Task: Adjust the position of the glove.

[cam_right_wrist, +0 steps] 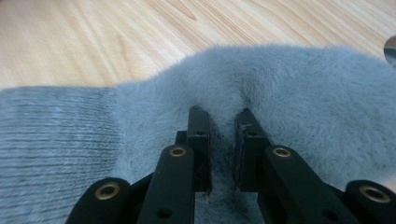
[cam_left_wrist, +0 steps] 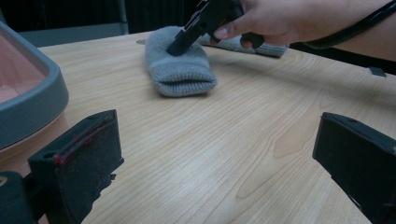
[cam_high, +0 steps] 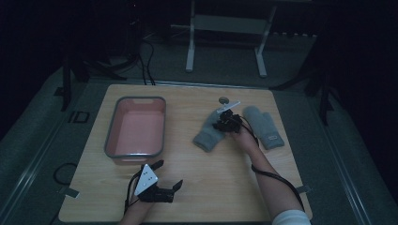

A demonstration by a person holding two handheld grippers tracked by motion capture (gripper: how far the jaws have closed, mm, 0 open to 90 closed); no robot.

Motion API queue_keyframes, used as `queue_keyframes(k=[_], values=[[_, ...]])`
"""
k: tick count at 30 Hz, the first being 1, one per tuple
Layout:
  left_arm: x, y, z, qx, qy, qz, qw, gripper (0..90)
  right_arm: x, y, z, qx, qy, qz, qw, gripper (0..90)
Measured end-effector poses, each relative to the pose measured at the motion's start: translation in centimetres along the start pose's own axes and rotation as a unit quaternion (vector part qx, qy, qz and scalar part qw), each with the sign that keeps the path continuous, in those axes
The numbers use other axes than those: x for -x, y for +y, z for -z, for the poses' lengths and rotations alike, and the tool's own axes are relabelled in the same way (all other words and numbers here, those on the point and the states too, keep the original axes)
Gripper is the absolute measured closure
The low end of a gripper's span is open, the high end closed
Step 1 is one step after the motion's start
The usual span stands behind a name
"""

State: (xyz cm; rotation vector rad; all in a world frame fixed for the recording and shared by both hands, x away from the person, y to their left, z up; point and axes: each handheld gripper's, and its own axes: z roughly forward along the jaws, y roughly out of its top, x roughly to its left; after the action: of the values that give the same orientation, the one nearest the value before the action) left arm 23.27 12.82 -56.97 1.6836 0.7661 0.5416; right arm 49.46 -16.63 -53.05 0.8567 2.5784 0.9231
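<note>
Grey mitten [cam_high: 210, 130] lay mid-table right of centre, its fuzzy fabric pinched between the nearly closed jaws of the right gripper [cam_right_wrist: 223, 122]. A second grey mitten [cam_high: 264, 126] lay just beside it, further right. Pink tub with grey rim [cam_high: 136, 153] sat well apart at left. Left gripper [cam_high: 170, 175] hovered near the front table [cam_high: 225, 187] edge, jaws wide, holding nothing.

surface [cam_high: 225, 187]: pale wood | bin [cam_high: 110, 136]: grey rim, pink inside, far-left | frame [cam_high: 225, 42]: white metal legs beyond, on floor
</note>
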Motion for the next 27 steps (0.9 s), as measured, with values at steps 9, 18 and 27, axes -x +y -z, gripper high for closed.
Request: queue_keyframes(k=[9, 18, 27], values=[[0.0, 0.0, -0.1, -0.002, 0.003, -0.002, 1.0000, 1.6, -1.9, 0.0, 3.0, 0.024, 0.038, 0.029, 0.9985, 81.7], [0.0, 0.0, -0.1, -0.002, 0.003, -0.002, 1.0000, 1.5, -5.6, 0.4, 6.8, 0.060, 0.112, 0.092, 0.9876, 81.9], [0.1, 0.0, -0.1, -0.003, 0.003, -0.005, 1.0000, 1.5, -9.7, 0.3, 7.2, 0.043, 0.191, 0.155, 0.9685, 81.7]])
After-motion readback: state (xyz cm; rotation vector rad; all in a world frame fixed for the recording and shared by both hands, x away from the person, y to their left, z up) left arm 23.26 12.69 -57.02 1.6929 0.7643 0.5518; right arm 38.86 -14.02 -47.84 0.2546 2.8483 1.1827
